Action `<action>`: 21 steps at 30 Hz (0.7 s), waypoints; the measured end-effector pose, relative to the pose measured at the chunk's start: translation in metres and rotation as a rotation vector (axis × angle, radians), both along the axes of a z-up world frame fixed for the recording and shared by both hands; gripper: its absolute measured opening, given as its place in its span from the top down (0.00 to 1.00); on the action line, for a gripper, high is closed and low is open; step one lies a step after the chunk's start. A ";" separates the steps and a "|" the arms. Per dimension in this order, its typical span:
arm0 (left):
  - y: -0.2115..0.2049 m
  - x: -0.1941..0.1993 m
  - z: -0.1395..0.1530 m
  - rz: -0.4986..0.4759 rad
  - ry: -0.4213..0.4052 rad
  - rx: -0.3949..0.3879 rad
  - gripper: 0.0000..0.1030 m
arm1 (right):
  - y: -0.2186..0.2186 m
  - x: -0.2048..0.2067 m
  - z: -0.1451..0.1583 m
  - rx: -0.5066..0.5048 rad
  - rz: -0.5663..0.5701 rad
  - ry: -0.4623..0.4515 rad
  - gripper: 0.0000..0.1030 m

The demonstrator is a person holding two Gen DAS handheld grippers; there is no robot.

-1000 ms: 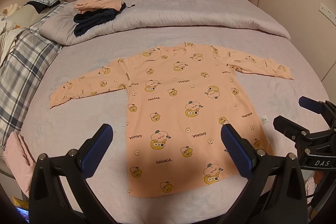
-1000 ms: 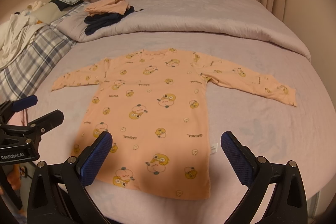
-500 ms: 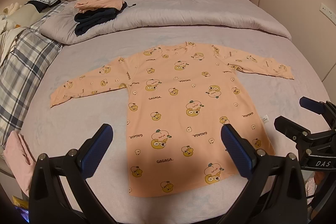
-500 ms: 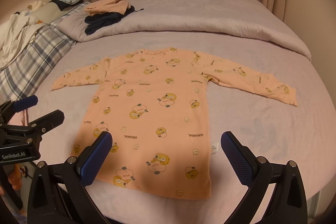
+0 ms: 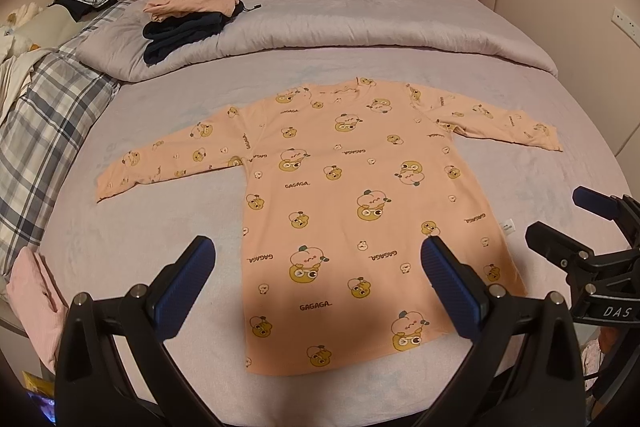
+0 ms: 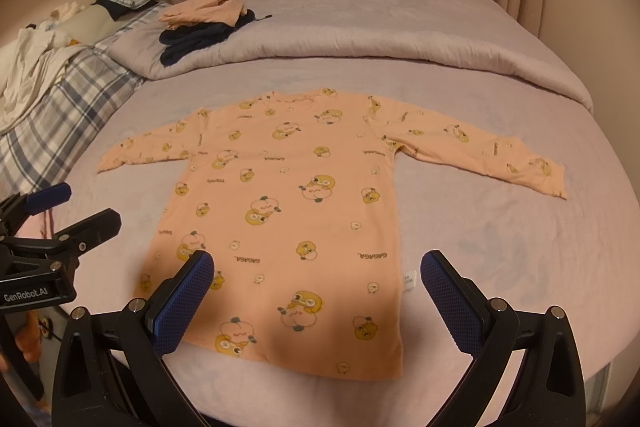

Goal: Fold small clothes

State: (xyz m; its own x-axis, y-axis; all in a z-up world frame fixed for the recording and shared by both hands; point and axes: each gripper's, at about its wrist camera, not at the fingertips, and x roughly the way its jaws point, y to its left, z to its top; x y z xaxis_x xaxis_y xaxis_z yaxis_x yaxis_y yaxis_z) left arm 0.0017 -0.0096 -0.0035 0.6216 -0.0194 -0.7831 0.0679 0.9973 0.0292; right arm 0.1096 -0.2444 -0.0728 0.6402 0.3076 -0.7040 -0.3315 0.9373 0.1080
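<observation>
Both views are dim and warm-toned, with a soft orange cast. Focus is sharp at centre. Fisheye bending curves the bed (image 5: 400, 39) edges, and black vignette fills the corners. A soft shadow darkens the shirt (image 6: 288, 195) hem at lower centre.

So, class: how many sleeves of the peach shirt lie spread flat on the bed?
2: left sleeve stretches towards the plaid blanket; right sleeve towards the wall side.
</observation>
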 end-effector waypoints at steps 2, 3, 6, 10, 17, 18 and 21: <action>0.000 0.001 -0.001 -0.001 0.002 -0.001 0.00 | 0.001 0.001 -0.002 0.004 -0.003 0.006 0.01; 0.001 0.001 -0.001 -0.001 0.003 -0.001 0.00 | 0.000 0.002 -0.003 0.006 -0.004 0.009 0.01; 0.003 0.003 -0.003 0.001 -0.002 -0.011 0.00 | -0.002 0.003 -0.005 0.032 0.003 0.008 0.01; 0.012 0.011 -0.010 0.028 0.011 -0.078 0.00 | -0.014 0.008 -0.008 0.166 0.040 0.007 0.01; 0.044 0.034 -0.047 0.089 0.124 -0.290 0.00 | -0.058 0.032 -0.044 0.410 -0.022 0.068 0.01; 0.047 0.036 -0.052 0.098 0.138 -0.323 0.00 | -0.065 0.035 -0.051 0.414 -0.046 0.068 0.01; 0.062 0.044 -0.068 0.147 0.168 -0.411 0.00 | -0.089 0.046 -0.069 0.425 -0.143 0.072 0.01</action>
State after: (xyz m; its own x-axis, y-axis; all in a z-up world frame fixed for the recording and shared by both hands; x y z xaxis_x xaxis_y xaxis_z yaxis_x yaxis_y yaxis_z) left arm 0.0462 0.0522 -0.0717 0.5061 -0.2701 -0.8191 -0.1048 0.9234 -0.3692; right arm 0.1554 -0.3332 -0.1420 0.6515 0.4910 -0.5783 -0.1798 0.8405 0.5111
